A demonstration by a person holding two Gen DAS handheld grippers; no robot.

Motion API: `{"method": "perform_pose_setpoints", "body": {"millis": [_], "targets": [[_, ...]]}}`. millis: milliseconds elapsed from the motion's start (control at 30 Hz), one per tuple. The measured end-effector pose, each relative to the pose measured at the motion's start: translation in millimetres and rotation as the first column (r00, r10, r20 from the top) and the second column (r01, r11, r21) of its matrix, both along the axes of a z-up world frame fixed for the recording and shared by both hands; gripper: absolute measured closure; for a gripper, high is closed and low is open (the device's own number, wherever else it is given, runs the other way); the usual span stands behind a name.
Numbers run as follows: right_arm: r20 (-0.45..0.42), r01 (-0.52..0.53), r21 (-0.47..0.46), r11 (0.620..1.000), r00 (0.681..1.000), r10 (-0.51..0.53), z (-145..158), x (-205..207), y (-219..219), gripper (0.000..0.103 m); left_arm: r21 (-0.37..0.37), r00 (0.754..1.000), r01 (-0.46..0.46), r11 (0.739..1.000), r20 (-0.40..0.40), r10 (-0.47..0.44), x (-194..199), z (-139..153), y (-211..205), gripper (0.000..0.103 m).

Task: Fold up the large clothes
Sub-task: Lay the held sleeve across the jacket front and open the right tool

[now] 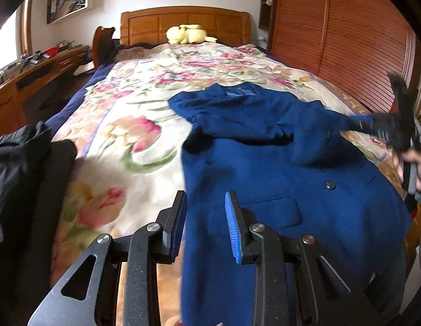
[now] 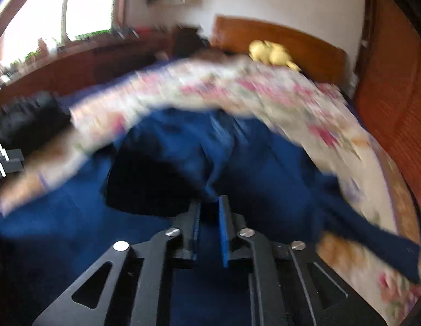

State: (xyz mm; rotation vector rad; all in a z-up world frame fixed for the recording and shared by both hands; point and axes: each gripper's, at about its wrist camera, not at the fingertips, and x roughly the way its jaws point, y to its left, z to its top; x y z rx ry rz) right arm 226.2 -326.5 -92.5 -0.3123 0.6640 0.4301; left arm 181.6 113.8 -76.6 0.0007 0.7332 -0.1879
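A large blue coat (image 1: pixel 278 168) lies on the floral bedspread (image 1: pixel 134 114), collar toward the headboard, one sleeve folded across its chest. My left gripper (image 1: pixel 206 198) is open, just above the coat's near left edge, holding nothing. My right gripper (image 1: pixel 373 125) shows at the right, over the coat's right sleeve; that view is blurred. In the right wrist view my right gripper (image 2: pixel 209 203) has a narrow gap between its fingers, with a fold of the blue coat (image 2: pixel 237 168) at the tips. Whether it pinches the cloth is unclear.
A black garment (image 1: pixel 25 168) lies at the bed's left edge. A yellow plush toy (image 1: pixel 187 34) sits by the wooden headboard (image 1: pixel 183 19). A wooden wardrobe (image 1: pixel 341 35) stands along the right, a desk (image 1: pixel 33 73) along the left.
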Motion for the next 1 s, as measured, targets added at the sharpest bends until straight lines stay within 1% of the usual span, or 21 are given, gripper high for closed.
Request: {"method": "perform_pose_setpoints", "body": {"millis": [33,67,133,200,233,333,433,533,600,667,800,867,1000], "targets": [[-0.014,0.025,-0.02,0.999,1.0,-0.025,-10,-6,-12,0.077,0.0,1.0,0.004,1.0,-0.001,-0.004,3,0,-4,0.073],[-0.037,0.056,-0.015,0.998,0.998,-0.056,-18,-10,-25,0.071,-0.002,1.0,0.006,1.0,-0.003,-0.006,6,-1,-7,0.073],[-0.105,0.114,0.046,0.992,0.989,-0.108,-28,-13,-50,0.063,-0.003,1.0,0.008,1.0,-0.011,-0.008,12,-2,-13,0.073],[-0.145,0.158,0.123,0.98,0.979,-0.14,-31,-17,-73,0.06,0.0,1.0,0.012,1.0,-0.015,-0.012,15,-3,-18,0.073],[-0.148,0.159,0.149,0.976,0.979,-0.137,-31,-20,-81,0.06,0.003,1.0,0.013,1.0,-0.017,-0.013,16,-3,-20,0.073],[-0.127,0.158,0.157,0.975,0.982,-0.138,-27,-27,-83,0.059,0.015,0.999,0.016,1.0,-0.028,-0.016,21,-5,-24,0.073],[-0.159,0.123,0.177,0.977,0.983,-0.095,-37,-23,-66,0.059,0.041,0.999,0.019,0.999,-0.04,-0.018,31,-5,-26,0.073],[-0.16,0.088,0.153,0.984,0.985,-0.064,-43,-16,-53,0.059,0.061,0.999,0.026,0.998,-0.05,-0.023,47,-3,-28,0.073],[-0.155,0.076,0.132,0.988,0.986,-0.055,-49,-11,-44,0.059,0.074,0.998,0.028,0.997,-0.051,-0.024,62,-1,-29,0.073],[-0.167,0.062,0.131,0.989,0.985,-0.039,-53,-10,-36,0.059,0.085,0.998,0.034,0.996,-0.054,-0.03,80,1,-33,0.073],[-0.182,0.035,0.11,0.993,0.983,-0.015,-63,-6,-24,0.059,0.097,0.997,0.031,0.995,-0.078,-0.023,117,-5,-39,0.073],[-0.188,0.032,0.098,0.995,0.982,-0.013,-71,-1,-22,0.059,0.1,0.996,0.013,0.995,-0.094,-0.003,137,-10,-40,0.073],[-0.211,0.042,0.119,0.992,0.977,-0.016,-86,4,-29,0.059,0.128,0.995,-0.013,0.992,-0.099,0.026,165,-17,-43,0.073]]}}
